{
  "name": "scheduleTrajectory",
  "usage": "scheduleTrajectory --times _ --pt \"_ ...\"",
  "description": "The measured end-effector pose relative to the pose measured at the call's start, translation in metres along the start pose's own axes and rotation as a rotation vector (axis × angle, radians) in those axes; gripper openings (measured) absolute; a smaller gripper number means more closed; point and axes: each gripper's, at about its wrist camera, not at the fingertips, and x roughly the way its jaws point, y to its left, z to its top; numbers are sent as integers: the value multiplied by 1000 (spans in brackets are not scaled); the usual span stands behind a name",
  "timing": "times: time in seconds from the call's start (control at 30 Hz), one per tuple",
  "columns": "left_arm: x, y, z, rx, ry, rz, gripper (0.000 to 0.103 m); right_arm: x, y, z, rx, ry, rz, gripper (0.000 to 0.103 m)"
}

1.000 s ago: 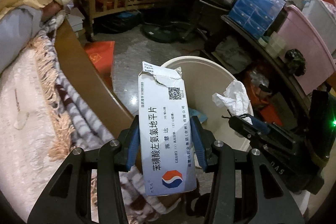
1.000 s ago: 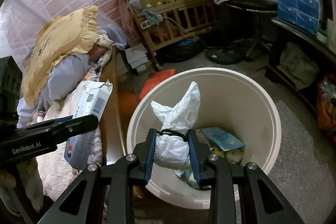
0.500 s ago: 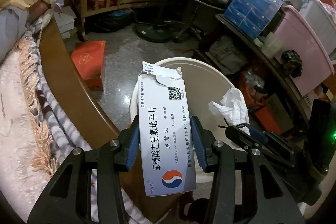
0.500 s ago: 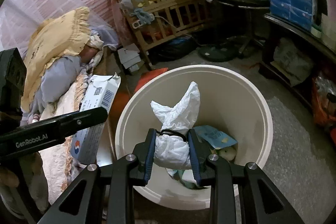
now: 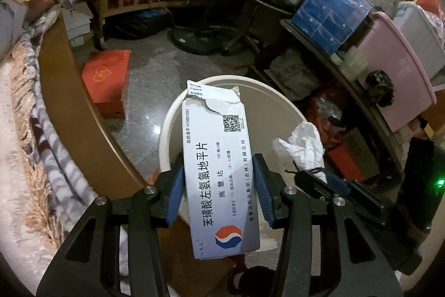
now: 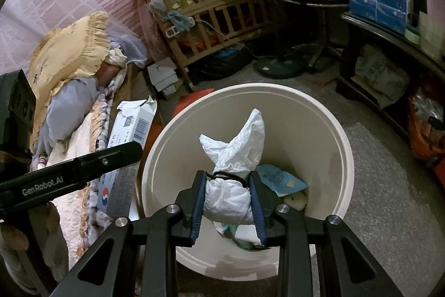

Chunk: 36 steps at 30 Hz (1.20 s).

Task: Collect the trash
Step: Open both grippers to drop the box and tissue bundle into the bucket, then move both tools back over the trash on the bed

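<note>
My left gripper (image 5: 218, 187) is shut on a torn white medicine box (image 5: 217, 166) with blue Chinese print, held near the left rim of a round cream trash bin (image 5: 169, 124). My right gripper (image 6: 228, 198) is shut on a tied white tissue bundle (image 6: 232, 166), held over the open bin (image 6: 328, 113). The bin holds a blue wrapper (image 6: 278, 181) and other scraps. The box also shows in the right wrist view (image 6: 130, 130), with the left gripper's finger (image 6: 83, 171) across it. The bundle shows in the left wrist view (image 5: 304, 144).
A bed with a wooden edge (image 5: 66, 91) and fringed blanket (image 5: 30, 135) lies left. A red box (image 5: 107, 80) sits on the floor. A wooden crib (image 6: 211, 13), a fan base (image 6: 278, 70), a dark shelf (image 6: 389, 32) and pink storage bin (image 5: 395, 74) crowd the back and right.
The left gripper with the box has moved right, away from the bed and toward the bin. The right gripper with the bundle has moved further over the bin's opening.
</note>
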Motion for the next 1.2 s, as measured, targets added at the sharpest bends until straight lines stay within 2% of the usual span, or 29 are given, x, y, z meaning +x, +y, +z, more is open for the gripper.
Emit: scheduleTrajectory --times 0.1,0.23,0.4,0.5,0.6,0.67,0.73,1.0,1.2 --pt "1 0 1 -6 -9 -40 46 1 -1 1 3 -3 -24 34" --pt "1 -1 2 -11 0 -52 54 1 -5 2 17 -10 -37 41" --pt "-10 7 0 -16 -8 -35 54 4 -1 2 15 2 -23 43" --pt "-28 18 -5 -25 -34 -10 54 5 9 1 -14 1 13 43" --pt "-50 34 -12 -14 -66 63 54 7 23 -2 -57 -1 38 44" --pt "-63 46 -17 -5 -84 116 54 9 34 -4 -80 2 60 49" --pt "-74 62 -22 -5 -96 163 54 11 46 -6 -105 4 85 64" --pt "-119 129 -46 -47 -134 313 54 21 120 -14 -237 41 180 65" --pt "-152 185 -67 -101 -151 390 54 41 175 -17 -274 96 273 65"
